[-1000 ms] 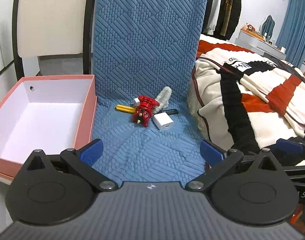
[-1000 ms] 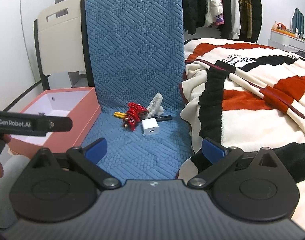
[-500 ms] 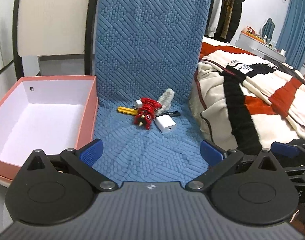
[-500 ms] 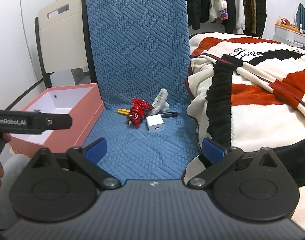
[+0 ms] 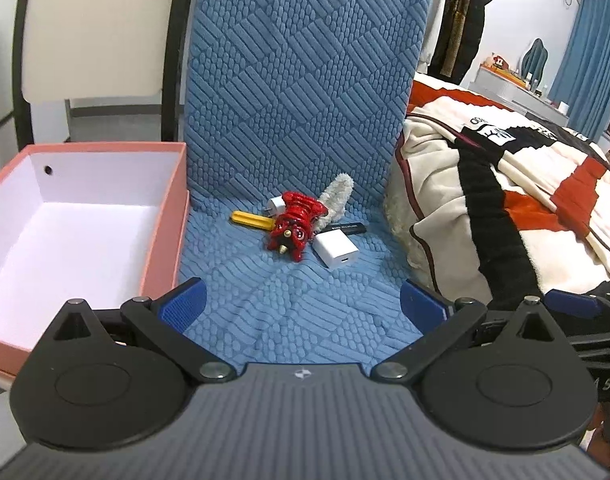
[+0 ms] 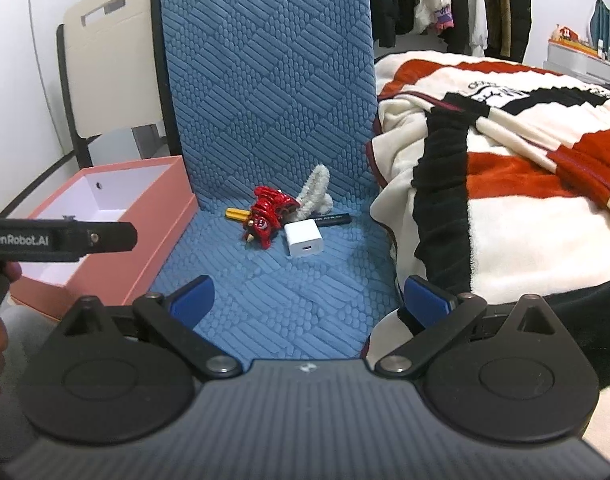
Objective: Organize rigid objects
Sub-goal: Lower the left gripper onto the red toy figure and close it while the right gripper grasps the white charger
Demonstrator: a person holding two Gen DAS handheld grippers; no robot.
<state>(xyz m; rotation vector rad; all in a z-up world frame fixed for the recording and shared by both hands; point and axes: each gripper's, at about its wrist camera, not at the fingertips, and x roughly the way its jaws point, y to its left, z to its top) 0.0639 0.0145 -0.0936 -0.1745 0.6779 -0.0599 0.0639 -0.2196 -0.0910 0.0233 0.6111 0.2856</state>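
**Both claws closer to the pile on the blue seat**

Since a second ago, both cameras had drawn nearer the small pile, which loomed larger in each view. I saw the red toy figure (image 5: 292, 221) lying on the blue textured chair seat (image 5: 289, 300), near the base of the backrest. A white charger cube (image 5: 337, 249) lay just beside it on the right, a yellow stick (image 5: 251, 219) poked out on its left, and a fuzzy white piece (image 5: 337, 196) and a black pen (image 5: 345, 227) lay behind. A second small white plug (image 5: 273, 205) peeked from behind the toy.

My left claw (image 5: 303, 304) was released, blue pads wide apart, gripping nothing. My right claw (image 6: 311, 298) was likewise spread and empty, short of the pile.

An open pink box (image 5: 165, 240) with a white interior sat just left of the seat. A striped blanket (image 6: 505, 168) was heaped on the right.
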